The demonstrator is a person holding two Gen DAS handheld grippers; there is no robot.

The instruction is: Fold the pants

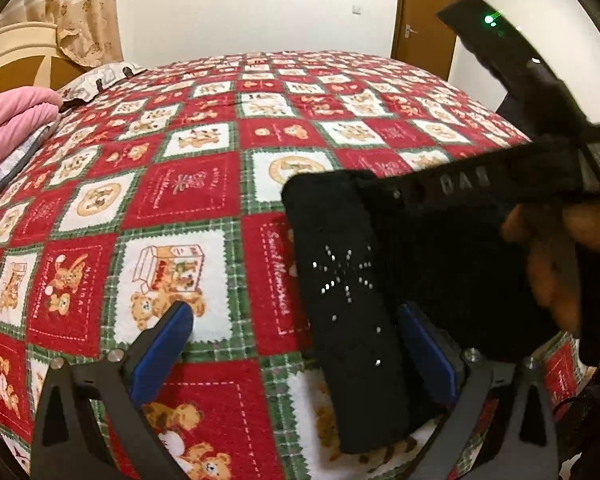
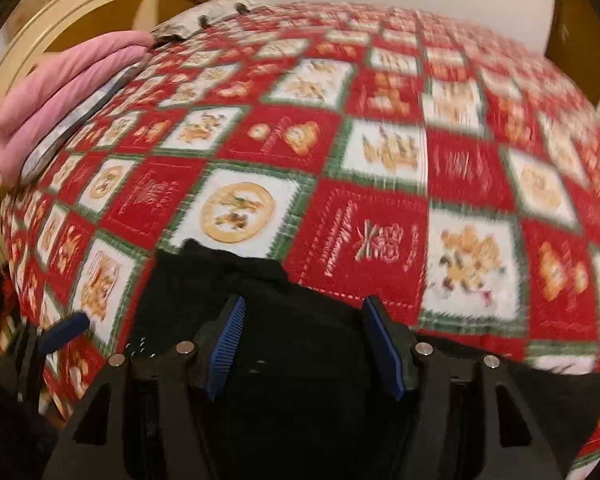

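Observation:
Black pants [image 1: 352,280] with a star of small studs lie folded into a narrow strip on a red, white and green teddy-bear bedspread [image 1: 180,184]. My left gripper [image 1: 294,308] is open and wide; the strip runs between its blue pads, close to the right one, and neither pad presses it. A person's hand [image 1: 552,264] holds the right tool over the pants' right part. In the blurred right wrist view my right gripper [image 2: 305,301] stands open low over the black pants [image 2: 220,276], with cloth under and between its pads. One blue fingertip [image 2: 66,330] of the left gripper shows at the left.
A folded pink blanket [image 1: 16,116] and a patterned pillow [image 1: 96,80] lie at the bed's left end by a cream headboard [image 2: 60,20]. A wooden door [image 1: 424,12] stands behind the far right corner. Bare bedspread [image 2: 380,140] stretches beyond the pants.

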